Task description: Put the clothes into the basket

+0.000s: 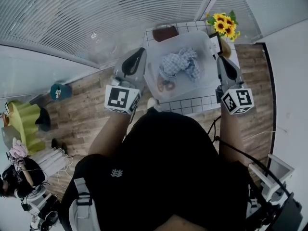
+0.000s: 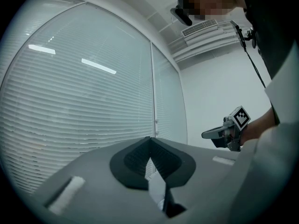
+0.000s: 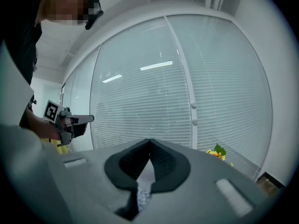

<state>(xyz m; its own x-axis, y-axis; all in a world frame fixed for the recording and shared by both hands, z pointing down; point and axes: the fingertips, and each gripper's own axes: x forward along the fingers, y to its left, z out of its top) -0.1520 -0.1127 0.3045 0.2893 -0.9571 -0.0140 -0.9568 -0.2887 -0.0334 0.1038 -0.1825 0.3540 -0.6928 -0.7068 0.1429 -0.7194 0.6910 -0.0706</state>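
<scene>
Clothes (image 1: pixel 179 64) in the basket (image 1: pixel 204 45) on our tiled counter (image 1: pixel 192 104)
We hold the left gripper (image 1: pixel 141 50) and right gripper (image 1: pixel 222 59) either side of it, both jaws pressed together, empty. Sunflowers (image 1: pixel 224 24) far right; wooden floor (image 1: pixel 91 107), blinds (image 1: pixel 96 13) beyond.

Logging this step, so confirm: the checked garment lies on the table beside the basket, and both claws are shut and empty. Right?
No. The head view shows the checked garment inside the basket, not beside it on the table. Both the left claw and the right claw are shut and empty, as you said.
</scene>
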